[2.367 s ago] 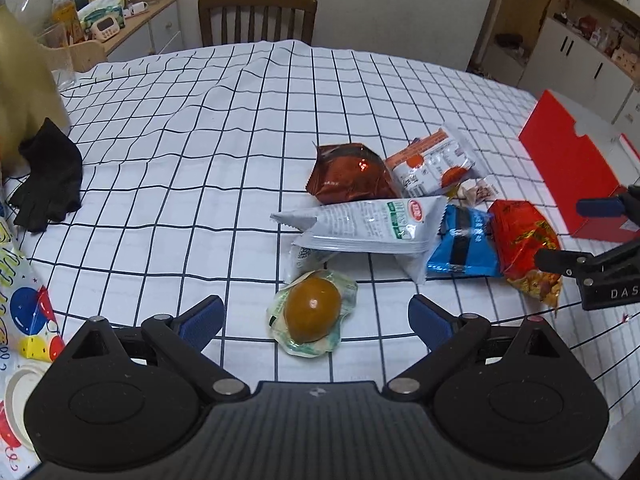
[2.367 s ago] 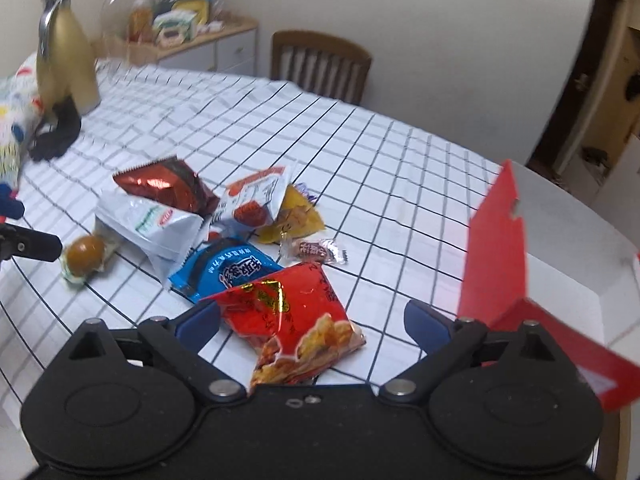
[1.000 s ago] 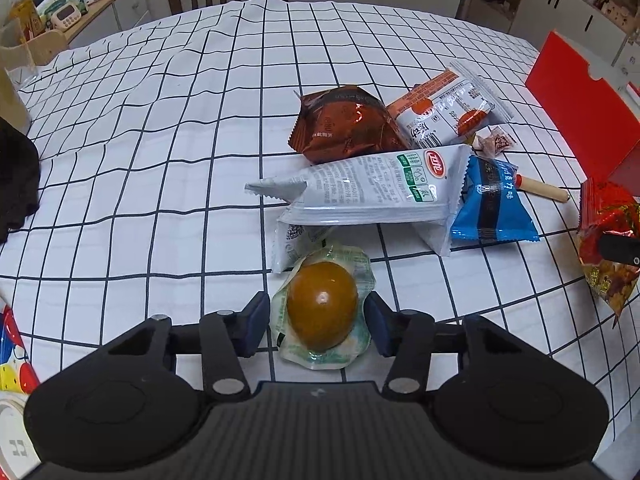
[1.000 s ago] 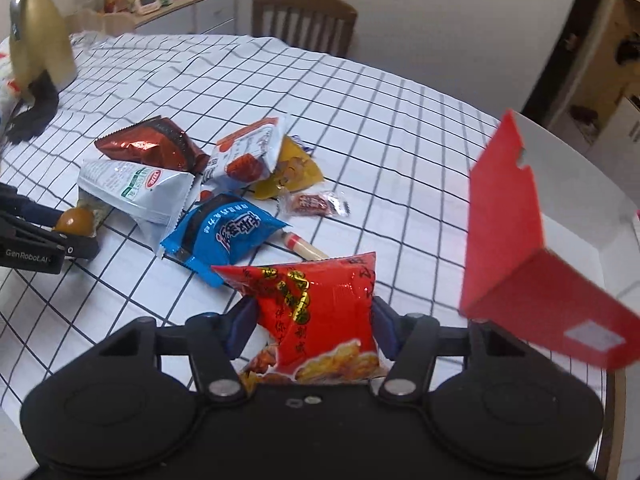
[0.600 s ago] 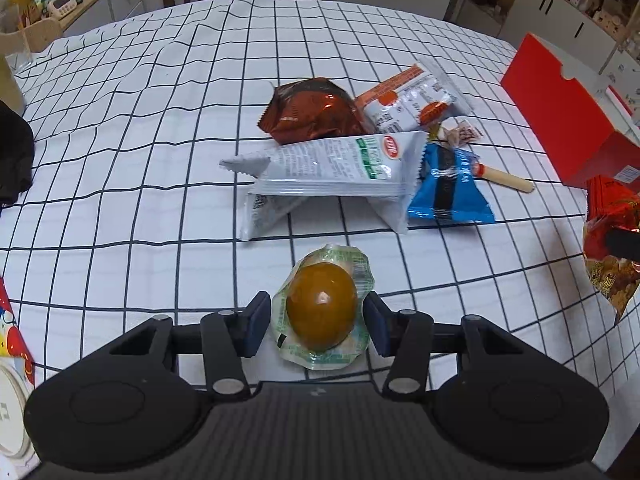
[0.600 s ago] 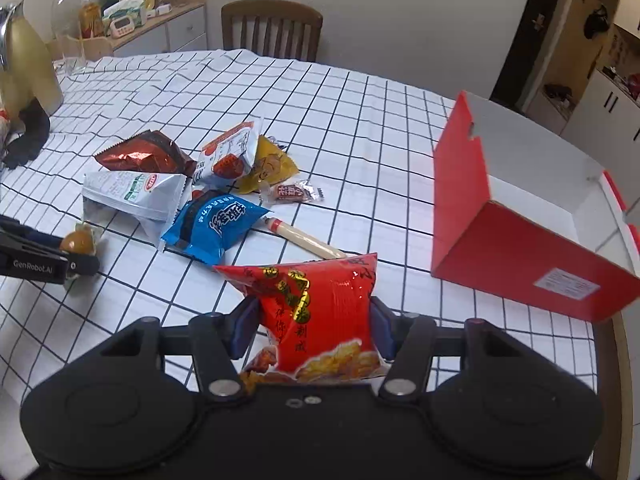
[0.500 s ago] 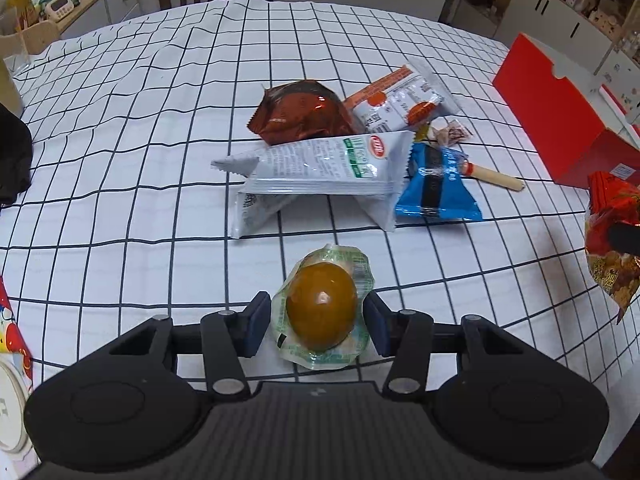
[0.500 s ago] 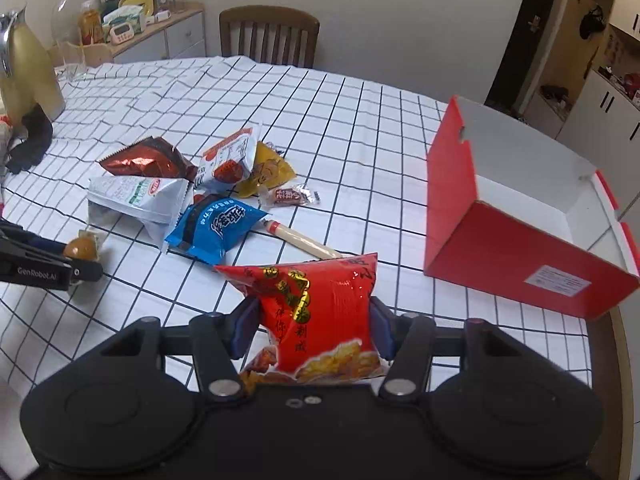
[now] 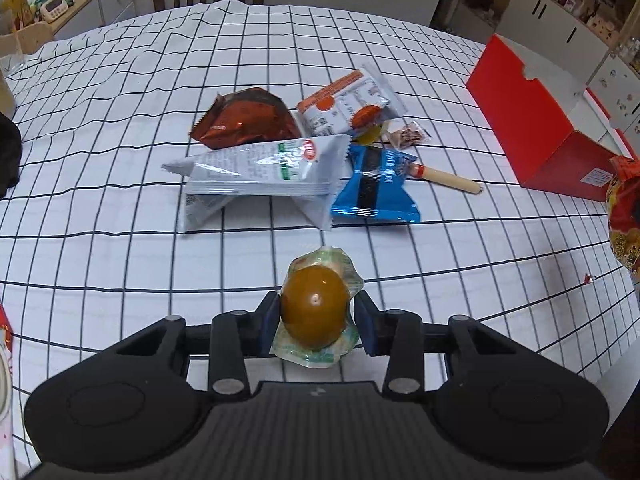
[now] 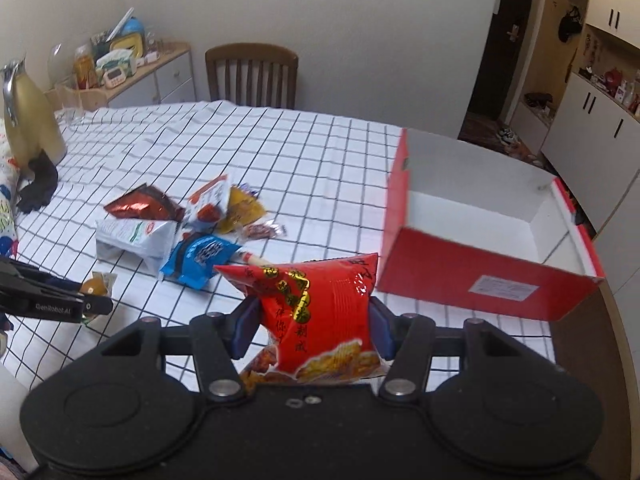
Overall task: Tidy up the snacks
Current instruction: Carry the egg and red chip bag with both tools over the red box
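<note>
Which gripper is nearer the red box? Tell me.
Right. The right gripper, holding a red snack bag, is just in front of the red box; the left gripper, closing on a packed egg, is across the table.

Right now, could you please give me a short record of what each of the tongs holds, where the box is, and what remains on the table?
left tongs: closing on the wrapped brown egg, pads against it
right tongs: shut on the red snack bag
red box: open, nothing visible inside, on the table by its edge
checked tablecloth: white packet, blue packet, brown foil bag, sausage stick
</note>
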A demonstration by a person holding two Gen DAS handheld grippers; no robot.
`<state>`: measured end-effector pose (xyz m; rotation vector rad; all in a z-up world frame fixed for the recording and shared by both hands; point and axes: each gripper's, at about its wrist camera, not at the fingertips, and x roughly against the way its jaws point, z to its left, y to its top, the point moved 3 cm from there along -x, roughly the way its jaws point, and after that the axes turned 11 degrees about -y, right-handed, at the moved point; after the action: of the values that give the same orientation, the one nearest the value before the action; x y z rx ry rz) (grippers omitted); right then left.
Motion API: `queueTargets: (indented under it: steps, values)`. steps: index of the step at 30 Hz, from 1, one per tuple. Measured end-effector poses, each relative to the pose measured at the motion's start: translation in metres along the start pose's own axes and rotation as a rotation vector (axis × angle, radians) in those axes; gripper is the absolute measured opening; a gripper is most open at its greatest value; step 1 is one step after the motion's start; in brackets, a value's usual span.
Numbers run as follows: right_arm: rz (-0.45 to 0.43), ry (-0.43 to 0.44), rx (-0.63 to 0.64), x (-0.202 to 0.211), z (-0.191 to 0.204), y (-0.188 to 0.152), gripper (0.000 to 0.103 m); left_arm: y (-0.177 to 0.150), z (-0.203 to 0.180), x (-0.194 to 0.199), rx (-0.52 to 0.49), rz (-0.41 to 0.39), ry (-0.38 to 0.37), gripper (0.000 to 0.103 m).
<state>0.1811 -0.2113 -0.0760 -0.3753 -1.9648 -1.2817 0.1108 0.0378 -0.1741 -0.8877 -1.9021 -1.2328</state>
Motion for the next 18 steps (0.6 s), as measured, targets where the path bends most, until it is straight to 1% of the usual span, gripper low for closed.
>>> queueTargets:
  steps: [6, 14, 18]
  values:
    - [-0.001, -0.004, -0.023, -0.001, -0.033, 0.001, 0.055, 0.014, -0.036, 0.008, -0.018, -0.034, -0.025, 0.039]
    - [-0.035, -0.014, -0.042, 0.002, -0.077, 0.016, 0.055, 0.052, -0.094, 0.015, -0.056, -0.094, -0.082, 0.039]
    - [-0.060, -0.030, -0.043, 0.001, -0.098, 0.026, 0.055, 0.072, -0.125, 0.013, -0.095, -0.120, -0.092, 0.039]
